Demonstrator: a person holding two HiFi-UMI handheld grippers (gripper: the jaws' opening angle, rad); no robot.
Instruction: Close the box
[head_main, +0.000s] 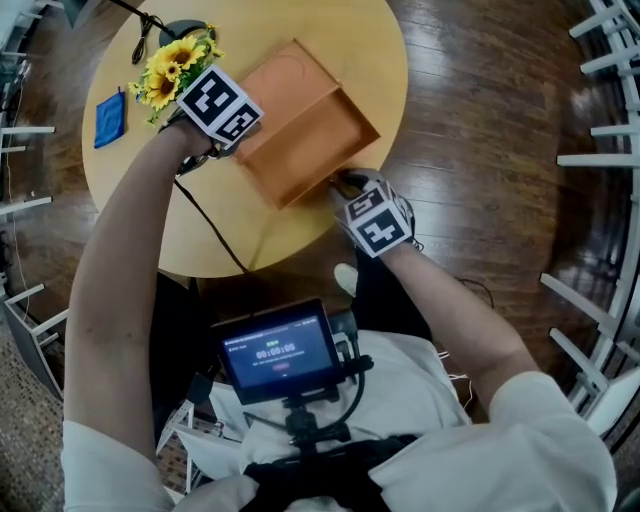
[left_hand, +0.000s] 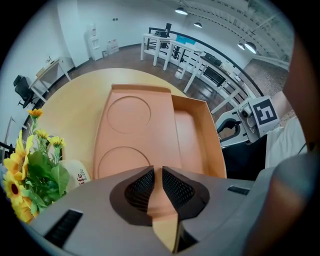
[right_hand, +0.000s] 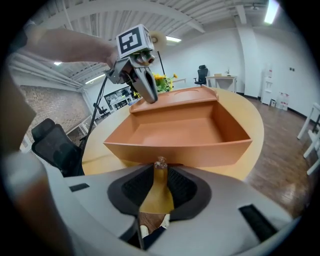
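On the round counter (head_main: 370, 50): orange box (head_main: 320, 130), open, set at a slant; sunflowers (head_main: 170, 65) and a blue pad (head_main: 110, 118) at the far left.
Box tray: shallow, empty, walls upright (right_hand: 175, 147); its right corner is near the counter's rim, its near corner a little back from the near rim.
Box lid (left_hand: 130, 135): lies flat beside the tray, joined along one long side, with two round marks pressed in.
Open room: bare counter beyond the box and at the near left; wooden floor (head_main: 480, 120) all round; white rails (head_main: 600, 150) stand well apart on the right.
Left tongs (left_hand: 156, 172): clamped together on the lid's outer edge, just beside the sunflowers; the orange board runs between the pads (left_hand: 140, 187).
Left arm (head_main: 130, 260): stretched forward over the counter's near rim, the tongs pointing steeply down.
Right tongs (right_hand: 160, 167): a narrow gap apart, tips low and just before the tray's near wall; counter surface shows through the gap; a small glossy bit at the tips cannot be identified.
Right arm (head_main: 450, 310): bent, reaching in from the near right, the tongs slanting down toward the tray's near corner.
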